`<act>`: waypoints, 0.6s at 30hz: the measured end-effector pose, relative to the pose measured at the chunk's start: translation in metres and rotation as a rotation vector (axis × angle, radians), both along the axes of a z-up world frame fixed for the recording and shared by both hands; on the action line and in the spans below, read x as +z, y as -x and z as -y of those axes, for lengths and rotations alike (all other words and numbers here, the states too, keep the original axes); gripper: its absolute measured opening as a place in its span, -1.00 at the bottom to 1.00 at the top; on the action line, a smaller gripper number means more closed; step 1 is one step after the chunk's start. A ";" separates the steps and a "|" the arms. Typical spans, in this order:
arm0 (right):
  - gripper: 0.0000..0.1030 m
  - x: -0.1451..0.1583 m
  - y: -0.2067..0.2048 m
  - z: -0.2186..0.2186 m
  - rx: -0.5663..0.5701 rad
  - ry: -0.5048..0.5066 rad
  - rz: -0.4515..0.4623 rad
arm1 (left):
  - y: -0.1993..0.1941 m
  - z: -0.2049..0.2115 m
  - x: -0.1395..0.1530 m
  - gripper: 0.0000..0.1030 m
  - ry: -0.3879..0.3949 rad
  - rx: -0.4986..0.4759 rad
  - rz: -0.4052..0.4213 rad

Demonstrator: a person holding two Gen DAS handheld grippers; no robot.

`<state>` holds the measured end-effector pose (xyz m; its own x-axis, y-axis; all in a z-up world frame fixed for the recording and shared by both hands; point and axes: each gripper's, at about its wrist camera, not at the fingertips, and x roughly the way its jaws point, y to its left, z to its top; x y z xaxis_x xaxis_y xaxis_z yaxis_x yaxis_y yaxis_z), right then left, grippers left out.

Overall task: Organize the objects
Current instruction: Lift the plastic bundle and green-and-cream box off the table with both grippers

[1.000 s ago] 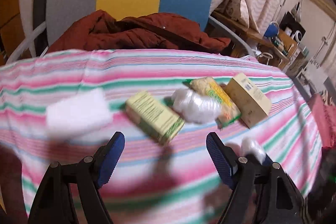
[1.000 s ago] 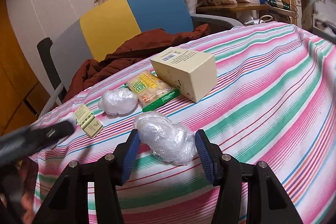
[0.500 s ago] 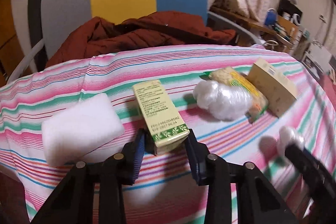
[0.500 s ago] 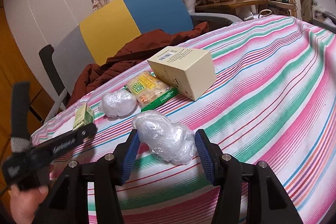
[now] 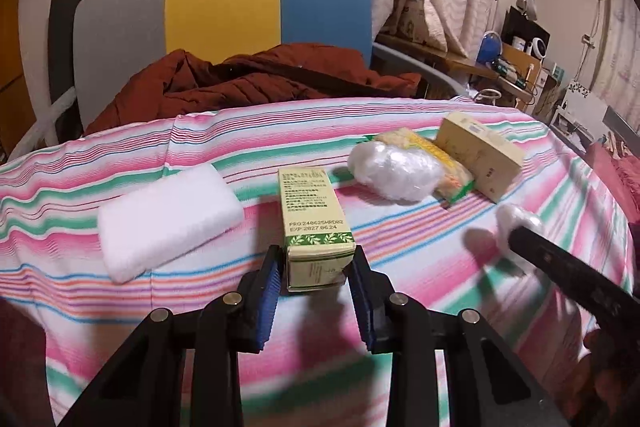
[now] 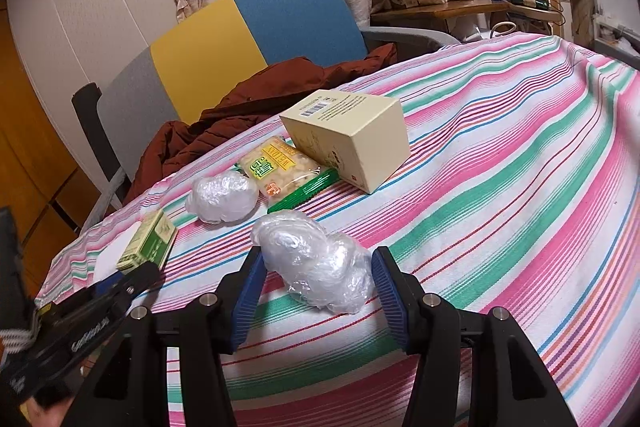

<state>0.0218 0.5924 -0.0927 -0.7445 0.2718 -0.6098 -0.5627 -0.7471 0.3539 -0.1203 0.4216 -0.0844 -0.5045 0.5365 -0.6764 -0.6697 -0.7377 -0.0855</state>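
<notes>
A small pale-green box (image 5: 314,211) lies on the striped tablecloth (image 5: 420,259), its near end between the blue pads of my left gripper (image 5: 316,279). The jaws are closing and the pads sit against the box's sides. From the right wrist view, the same box (image 6: 148,241) shows at the left with the left gripper (image 6: 132,283) around it. My right gripper (image 6: 318,275) is shut on a clear plastic-wrapped bundle (image 6: 316,263) that rests on the cloth. One black finger of it (image 5: 560,267) and that bundle (image 5: 516,221) also show in the left wrist view.
A white foam block (image 5: 168,215) lies left of the box. Behind are a second plastic bundle (image 5: 396,171), a yellow snack packet (image 5: 436,163) and a beige carton (image 5: 480,155). Beyond the far table edge stands a grey, yellow and blue chair (image 5: 224,3) with a red jacket (image 5: 256,79).
My left gripper moved forward and down to the green box and closed from wide open onto its near end. The right gripper and its bundle stayed still.
</notes>
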 end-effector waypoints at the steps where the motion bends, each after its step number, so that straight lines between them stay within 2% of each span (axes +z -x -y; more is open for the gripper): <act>1: 0.07 0.000 0.000 0.000 -0.001 -0.001 0.000 | -0.004 0.002 0.000 -0.37 -0.002 -0.004 -0.001; 7: 0.07 0.001 0.000 0.000 -0.007 0.001 0.000 | -0.026 0.015 -0.004 -0.37 0.023 -0.016 0.062; 9: 0.07 0.001 0.000 0.001 -0.008 -0.002 0.004 | -0.029 0.016 0.000 -0.18 0.031 0.003 0.051; 11: 0.07 0.001 0.001 0.002 -0.007 -0.008 0.009 | -0.030 0.013 0.006 0.17 0.026 0.017 0.027; 13: 0.07 0.001 0.002 0.002 -0.007 -0.012 0.013 | -0.029 0.007 0.010 0.42 0.012 0.009 0.017; 14: 0.07 0.001 0.002 0.002 -0.007 -0.012 0.013 | -0.026 0.004 0.009 0.45 0.013 0.006 0.020; 16: 0.07 0.001 0.002 0.002 -0.008 -0.012 0.014 | -0.016 -0.003 0.004 0.40 0.034 0.012 0.037; 17: 0.07 0.001 0.002 0.002 -0.008 -0.013 0.015 | -0.011 -0.005 0.000 0.08 0.049 0.020 0.041; 18: 0.07 0.001 0.002 0.002 -0.008 -0.014 0.015 | -0.007 -0.005 -0.008 -0.13 0.065 0.024 0.055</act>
